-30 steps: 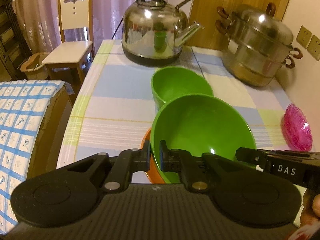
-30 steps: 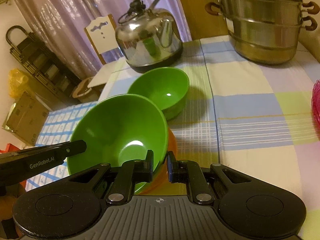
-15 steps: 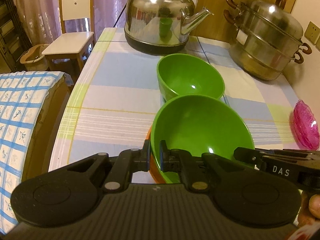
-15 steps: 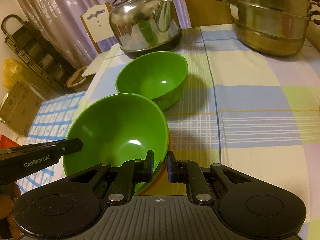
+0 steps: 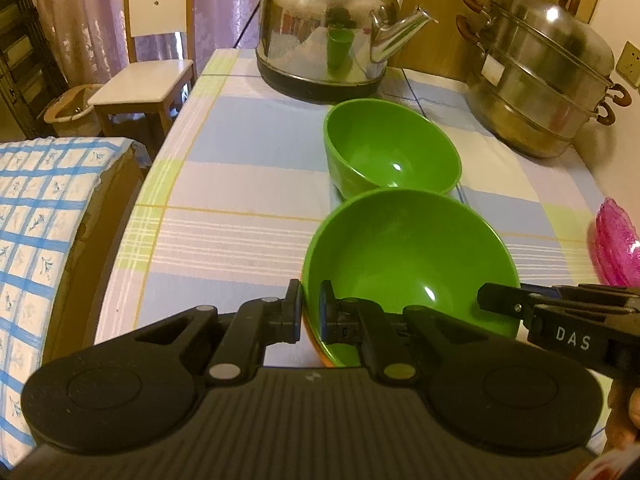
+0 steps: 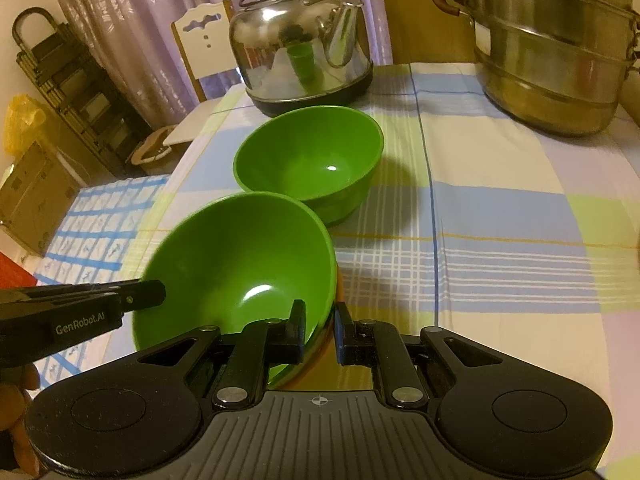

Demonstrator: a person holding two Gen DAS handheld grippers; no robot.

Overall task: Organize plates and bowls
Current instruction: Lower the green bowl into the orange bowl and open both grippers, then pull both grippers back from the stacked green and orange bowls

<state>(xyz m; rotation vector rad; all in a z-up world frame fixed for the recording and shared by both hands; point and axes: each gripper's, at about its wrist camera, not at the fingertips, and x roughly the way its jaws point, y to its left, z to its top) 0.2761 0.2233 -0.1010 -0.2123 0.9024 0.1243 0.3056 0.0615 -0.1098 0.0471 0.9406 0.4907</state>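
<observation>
Both grippers were clamped on the near green bowl (image 5: 408,264), one on each side of its rim. The left gripper (image 5: 310,312) pinched the left edge, fingers nearly closed with the thin wall between them; the right gripper (image 6: 320,330) did likewise on the opposite edge. That two-sided hold kept the bowl steady. An orange dish (image 6: 326,340) peeked out directly beneath it. The second green bowl (image 5: 390,148) sat just behind the near bowl, between it and the kettle (image 5: 328,32), likely the nesting target.
</observation>
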